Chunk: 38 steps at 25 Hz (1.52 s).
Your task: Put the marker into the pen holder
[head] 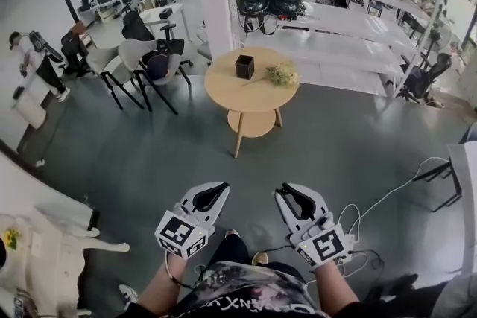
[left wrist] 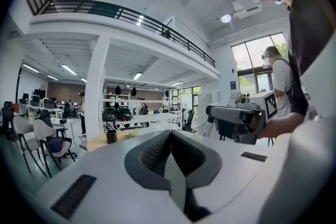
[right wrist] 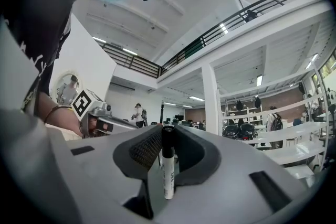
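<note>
Between right gripper [head: 285,191] jaws, marker [right wrist: 168,165] clamped, visible only in that gripper's view; left gripper [left wrist: 170,135] closed, empty.

Round wooden tabletop [head: 240,94] dead ahead of me at 12 o'clock, standing on the grey floor [head: 149,153]. Only two things are on it: a black square pen holder [head: 244,66] at about 11 o'clock from the middle, and a little bunch of pale flowers [head: 282,74] out by the 2 o'clock edge. They're near each other, not touching. There's a smaller round shelf [head: 251,123] underneath.
</note>
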Tool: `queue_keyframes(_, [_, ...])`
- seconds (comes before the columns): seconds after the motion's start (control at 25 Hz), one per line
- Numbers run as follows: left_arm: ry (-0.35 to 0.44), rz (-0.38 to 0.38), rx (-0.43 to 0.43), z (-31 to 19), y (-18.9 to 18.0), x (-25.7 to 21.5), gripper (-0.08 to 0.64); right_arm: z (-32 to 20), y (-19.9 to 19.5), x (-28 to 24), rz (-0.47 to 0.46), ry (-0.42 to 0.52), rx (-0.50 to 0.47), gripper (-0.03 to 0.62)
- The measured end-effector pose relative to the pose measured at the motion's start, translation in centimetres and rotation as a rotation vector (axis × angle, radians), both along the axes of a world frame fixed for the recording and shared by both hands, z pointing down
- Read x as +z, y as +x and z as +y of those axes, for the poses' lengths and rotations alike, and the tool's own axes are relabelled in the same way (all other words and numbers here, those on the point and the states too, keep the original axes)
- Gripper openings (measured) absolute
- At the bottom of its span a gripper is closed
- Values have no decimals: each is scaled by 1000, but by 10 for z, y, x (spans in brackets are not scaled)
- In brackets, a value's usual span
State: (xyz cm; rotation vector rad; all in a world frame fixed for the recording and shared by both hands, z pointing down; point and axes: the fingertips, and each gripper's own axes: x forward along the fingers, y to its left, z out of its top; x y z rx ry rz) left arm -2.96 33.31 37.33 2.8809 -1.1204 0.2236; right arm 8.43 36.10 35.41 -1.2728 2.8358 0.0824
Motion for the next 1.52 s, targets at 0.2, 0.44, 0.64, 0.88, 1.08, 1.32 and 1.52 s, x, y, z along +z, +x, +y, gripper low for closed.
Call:
queue_keyframes(0.2, [11, -5, 13, -2, 14, 1, 20, -5, 9, -4, -7, 40, 10, 71])
queue_keyframes(0.44, [14, -2, 12, -16, 17, 9, 20, -16, 10, 8, 8, 15, 1, 71])
queue_keyframes(0.64, [9, 1, 2, -37, 17, 13, 20, -37, 7, 8, 5, 21, -13, 71])
queue_keyframes(0.88, [5, 2, 3, -65, 21, 20, 20, -66, 8, 15, 21, 14, -25, 71])
queue_keyframes(1.08, [11, -3, 10, -90, 27, 20, 20, -92, 9, 17, 20, 10, -31, 71])
queue_keyframes(1.32, [9, -10, 17, -126, 27, 24, 20, -127, 4, 23, 22, 2, -38, 71])
queue_keyframes(1.52, [4, -5, 27, -162, 26, 28, 20, -162, 0, 24, 31, -2, -31, 71])
